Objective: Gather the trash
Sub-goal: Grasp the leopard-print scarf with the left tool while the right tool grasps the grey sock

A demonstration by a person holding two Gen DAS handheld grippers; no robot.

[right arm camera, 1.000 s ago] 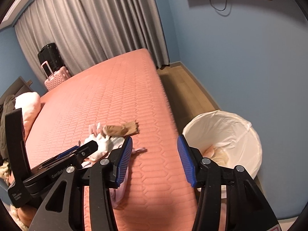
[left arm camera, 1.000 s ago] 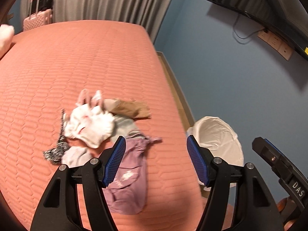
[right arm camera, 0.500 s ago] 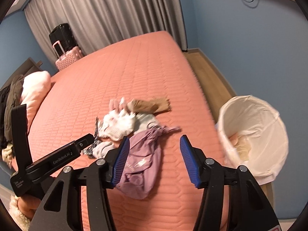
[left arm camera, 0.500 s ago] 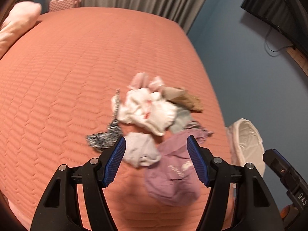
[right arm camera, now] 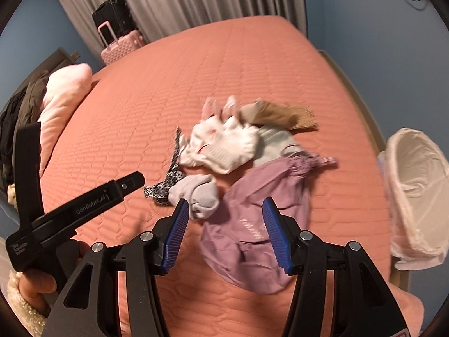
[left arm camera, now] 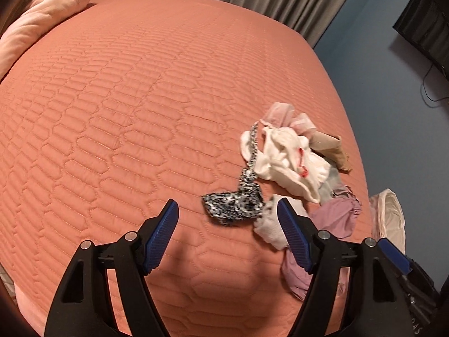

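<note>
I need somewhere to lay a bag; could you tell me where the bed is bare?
The bedspread is bare between the pink pillow and the clothing pile. It is crowded by the edge beside the bin.

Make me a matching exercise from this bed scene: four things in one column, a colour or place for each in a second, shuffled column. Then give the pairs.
Things
1. drawstring bag
2. patterned cloth
3. lined bin
4. suitcase

Descriptions
A. pink, standing by the curtain
B. on the floor beside the bed
C. black and white, at the pile's left edge
D. purple, at the pile's near edge

Pairs: 1-D, 2-C, 3-B, 4-A
</note>
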